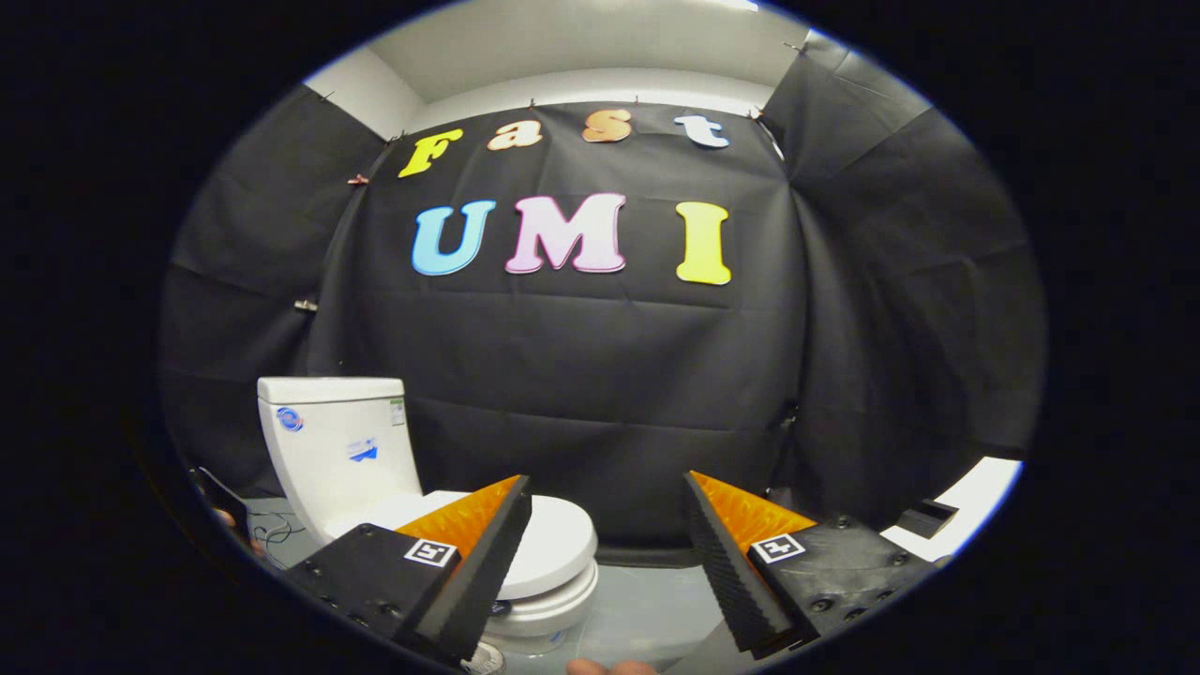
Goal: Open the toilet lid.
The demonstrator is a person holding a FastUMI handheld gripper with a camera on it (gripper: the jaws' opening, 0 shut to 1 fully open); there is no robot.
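We've got the toilet (525, 562) ahead-left of the gripper (607, 492), its closed lid (553, 539) partly behind the left finger (478, 553). Tank (337, 450) sits behind the lid. Fingers spread wide, nothing between them, floor (647, 609) below.

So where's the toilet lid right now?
In the gripper view the toilet lid lies shut on the bowl, in front of the white tank, just beyond and partly behind the left finger of the open gripper, which touches nothing.
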